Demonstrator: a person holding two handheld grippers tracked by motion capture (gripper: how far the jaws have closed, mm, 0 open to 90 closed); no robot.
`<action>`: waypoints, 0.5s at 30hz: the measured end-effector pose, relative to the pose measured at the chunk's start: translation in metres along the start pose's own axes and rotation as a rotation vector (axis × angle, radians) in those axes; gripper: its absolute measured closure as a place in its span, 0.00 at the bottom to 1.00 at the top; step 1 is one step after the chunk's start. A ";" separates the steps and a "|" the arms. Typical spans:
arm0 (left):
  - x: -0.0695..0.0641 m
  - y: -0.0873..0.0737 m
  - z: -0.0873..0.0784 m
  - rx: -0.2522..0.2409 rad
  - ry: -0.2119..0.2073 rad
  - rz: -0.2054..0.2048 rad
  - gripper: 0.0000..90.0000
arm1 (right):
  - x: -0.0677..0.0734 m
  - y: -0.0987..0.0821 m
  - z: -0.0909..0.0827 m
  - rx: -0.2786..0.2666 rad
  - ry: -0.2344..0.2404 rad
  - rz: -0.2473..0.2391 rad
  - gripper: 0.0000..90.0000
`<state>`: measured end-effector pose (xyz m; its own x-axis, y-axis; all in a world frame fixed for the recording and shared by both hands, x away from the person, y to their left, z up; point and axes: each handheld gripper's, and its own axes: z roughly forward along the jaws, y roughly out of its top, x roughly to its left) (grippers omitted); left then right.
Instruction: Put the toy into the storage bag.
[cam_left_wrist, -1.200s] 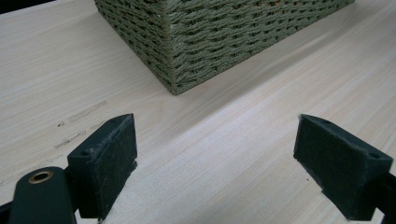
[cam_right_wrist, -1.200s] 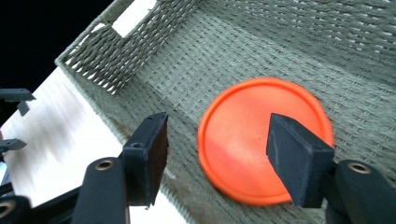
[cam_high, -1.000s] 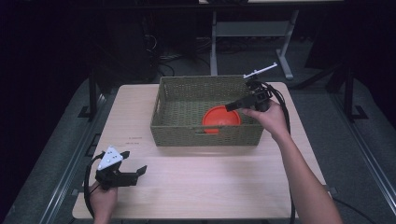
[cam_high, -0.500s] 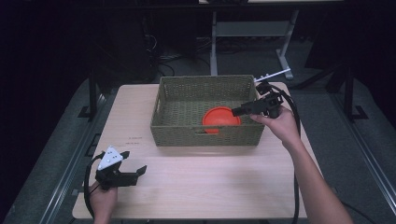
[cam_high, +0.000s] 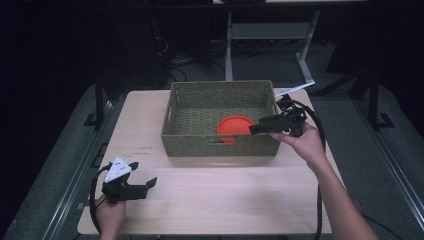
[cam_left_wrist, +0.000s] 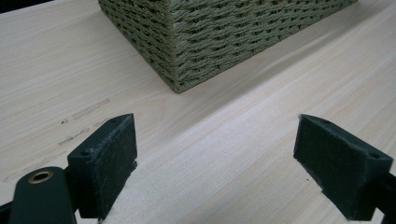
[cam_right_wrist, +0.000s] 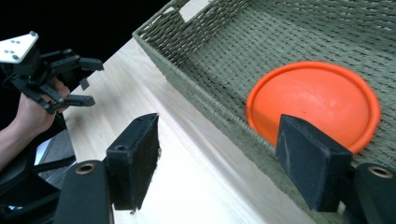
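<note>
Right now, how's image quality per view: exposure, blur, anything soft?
High view: table evenly lit and sharp, the room behind it nearly black. Left gripper view: basket weave and wood grain crisp, a soft shadow along the basket's base, no glare. Right gripper view: orange disc saturated but not blown out, tabletop near the jaws washed bright, far background black.

High view overhead, facing forward-down; gripper views low, close – all share basket (cam_high: 220, 145) (cam_left_wrist: 224, 42) (cam_right_wrist: 210, 60) on table (cam_high: 225, 200).
</note>
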<state>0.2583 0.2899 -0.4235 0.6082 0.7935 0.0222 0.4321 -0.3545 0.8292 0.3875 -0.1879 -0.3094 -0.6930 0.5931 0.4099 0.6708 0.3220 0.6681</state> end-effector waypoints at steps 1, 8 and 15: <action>0.000 0.000 0.000 0.000 0.000 -0.001 0.14 | 0.001 -0.001 0.000 0.001 0.003 -0.002 0.32; 0.000 0.000 0.000 0.002 0.000 -0.001 0.14 | 0.009 -0.013 0.000 0.010 0.024 -0.020 0.32; 0.001 0.000 -0.001 0.004 0.002 -0.001 0.14 | 0.012 -0.028 -0.003 0.006 0.045 -0.029 0.31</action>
<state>0.2581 0.2911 -0.4234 0.6065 0.7948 0.0228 0.4351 -0.3557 0.8272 0.3596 -0.1923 -0.3215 -0.7230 0.5499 0.4181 0.6520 0.3431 0.6762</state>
